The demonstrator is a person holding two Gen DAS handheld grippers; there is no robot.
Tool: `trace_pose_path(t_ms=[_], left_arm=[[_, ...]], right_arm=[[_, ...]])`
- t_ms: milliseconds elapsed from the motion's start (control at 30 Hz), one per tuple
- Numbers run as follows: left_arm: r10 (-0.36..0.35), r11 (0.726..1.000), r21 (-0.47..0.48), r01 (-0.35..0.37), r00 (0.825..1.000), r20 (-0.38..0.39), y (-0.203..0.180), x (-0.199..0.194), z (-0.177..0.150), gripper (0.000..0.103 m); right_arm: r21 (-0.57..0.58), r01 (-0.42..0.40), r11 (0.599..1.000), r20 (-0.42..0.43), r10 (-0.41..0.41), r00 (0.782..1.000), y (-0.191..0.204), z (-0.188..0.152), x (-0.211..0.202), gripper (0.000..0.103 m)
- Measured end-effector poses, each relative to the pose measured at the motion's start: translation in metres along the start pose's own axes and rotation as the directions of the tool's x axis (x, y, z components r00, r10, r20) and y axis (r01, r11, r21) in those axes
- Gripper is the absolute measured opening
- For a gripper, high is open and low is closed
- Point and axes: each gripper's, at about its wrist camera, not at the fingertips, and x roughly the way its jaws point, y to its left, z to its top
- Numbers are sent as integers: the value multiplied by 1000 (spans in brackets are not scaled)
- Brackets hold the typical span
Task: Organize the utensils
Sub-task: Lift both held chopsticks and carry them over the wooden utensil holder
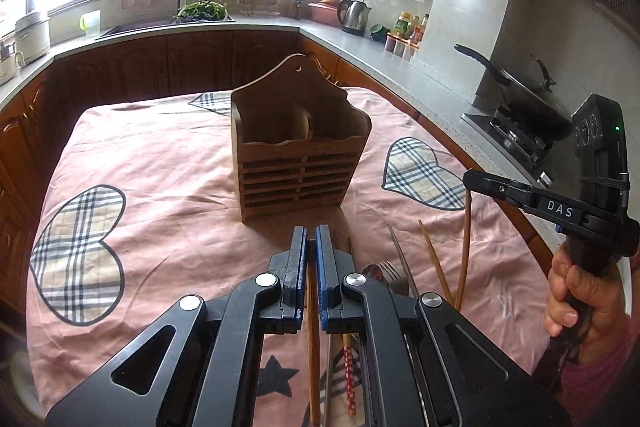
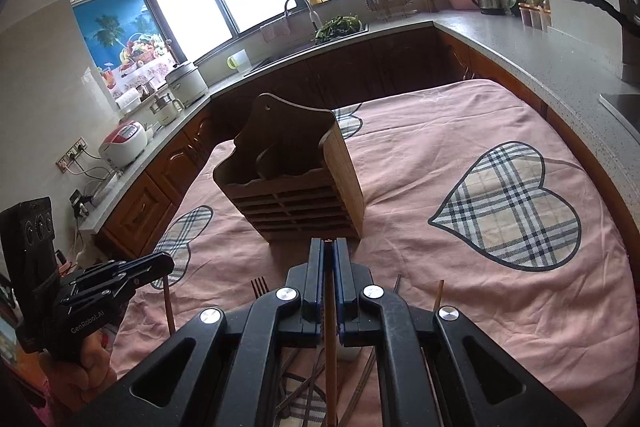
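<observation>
A: While the left gripper points level at the wooden holder, jaws pinch one brown chopstick. Holder upright on the pink cloth, both compartments bare. Fork and loose chopsticks lie to its right.

B: Right side there?

A: Right hand grips the handle upright; right gripper clamps a vertical chopstick.

B: Right wrist view?

A: Right gripper narrow on a chopstick, just before the holder. Left gripper low at left, holding a chopstick.

white letters "DAS" on the right tool's black arm, "GenRoboLAI", last letters unclear, on the left tool's body
</observation>
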Motion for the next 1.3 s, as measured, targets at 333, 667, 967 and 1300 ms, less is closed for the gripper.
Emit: trace_pose_path(t_ms=[333, 667, 967, 1300], left_arm=[[22, 998, -69, -15, 995, 101, 16, -46, -6, 4], [56, 994, -98, -38, 979, 197, 21, -76, 3, 4], [88, 989, -138, -49, 951, 295, 30, -91, 28, 4], [147, 973, -225, -49, 884, 443, 44, -91, 88, 4]], right_arm=[[-34, 0, 999, 65, 3, 998, 15, -2, -39, 4], [-54, -3, 999, 151, 12, 988, 26, 9, -62, 4], [-60, -3, 998, 240, 17, 971, 32, 28, -68, 4], [-40, 3, 999, 348, 11, 938, 29, 77, -55, 4]])
